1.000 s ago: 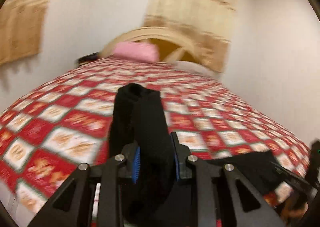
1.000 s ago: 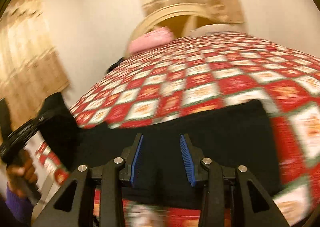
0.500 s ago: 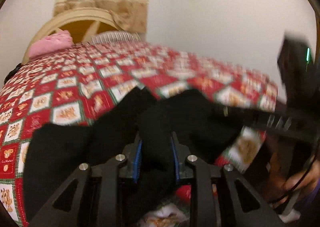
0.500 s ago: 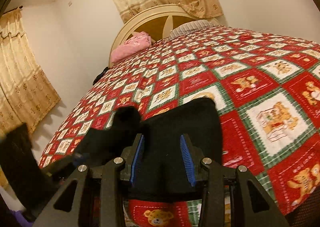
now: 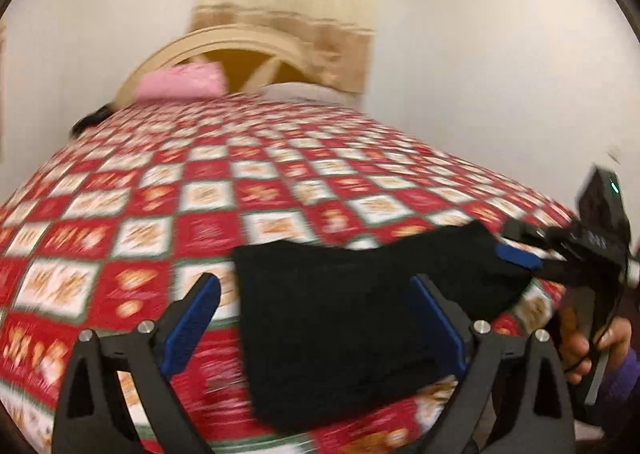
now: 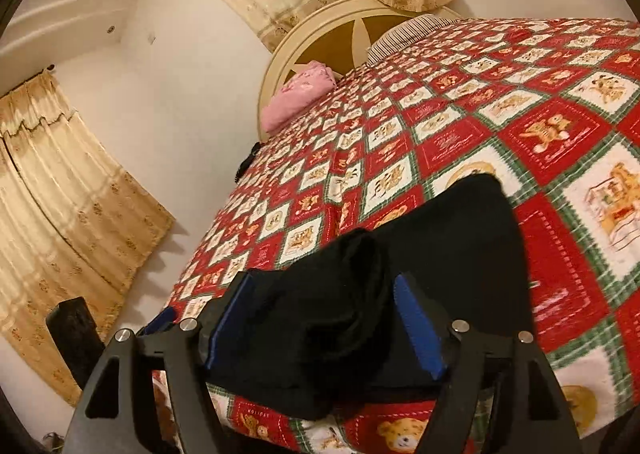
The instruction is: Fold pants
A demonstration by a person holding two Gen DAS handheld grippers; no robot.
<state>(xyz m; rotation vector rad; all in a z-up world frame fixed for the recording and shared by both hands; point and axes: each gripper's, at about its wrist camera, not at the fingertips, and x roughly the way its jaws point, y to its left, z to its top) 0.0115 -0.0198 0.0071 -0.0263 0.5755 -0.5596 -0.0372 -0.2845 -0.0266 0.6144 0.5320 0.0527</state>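
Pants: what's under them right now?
The pants lie folded on the red checked bedspread near the bed's foot edge. Bedspread shows on every side of them. Whatever lies directly beneath the black cloth is covered; nothing bulges that I can tell.

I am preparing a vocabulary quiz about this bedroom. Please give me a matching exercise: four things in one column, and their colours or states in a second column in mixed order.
Things:
1. pants
2. pillow
3. blanket
4. left gripper

Descriptions:
A. pink, by the headboard
B. open, fingers clear of the cloth
C. black, folded at the bed's near edge
D. red, white and green squares

Pairs: 1-C, 2-A, 3-D, 4-B
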